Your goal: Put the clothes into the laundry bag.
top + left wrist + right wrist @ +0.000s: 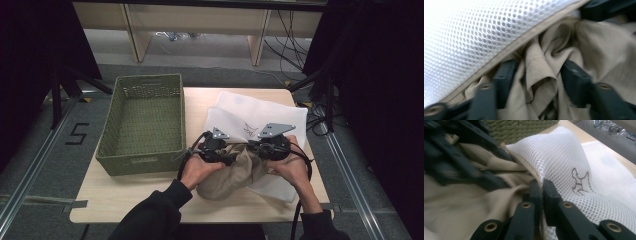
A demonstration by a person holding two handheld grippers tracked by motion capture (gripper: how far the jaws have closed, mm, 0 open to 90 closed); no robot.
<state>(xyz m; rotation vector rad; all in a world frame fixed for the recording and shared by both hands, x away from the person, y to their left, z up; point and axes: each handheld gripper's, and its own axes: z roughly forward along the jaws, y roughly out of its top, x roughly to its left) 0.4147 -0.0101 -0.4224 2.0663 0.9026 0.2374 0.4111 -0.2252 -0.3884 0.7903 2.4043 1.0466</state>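
Right gripper (542, 185) — clamped on mesh bag (564, 157) edge

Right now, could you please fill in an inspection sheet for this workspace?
Surface: light wooden table, bare along its near edge.
Job's things: beige garment bunched at the zipped mouth of a white mesh laundry bag.
Clutter: green woven basket at the table's left side, nothing seen in it.
Grippers: left gripper jaws apart, with garment folds between them; right gripper shut on the bag's edge.
Cables: a black cable trails from the left gripper; loose cables on the floor behind.
Surroundings: black drapes at both sides, pale shelving at the back.
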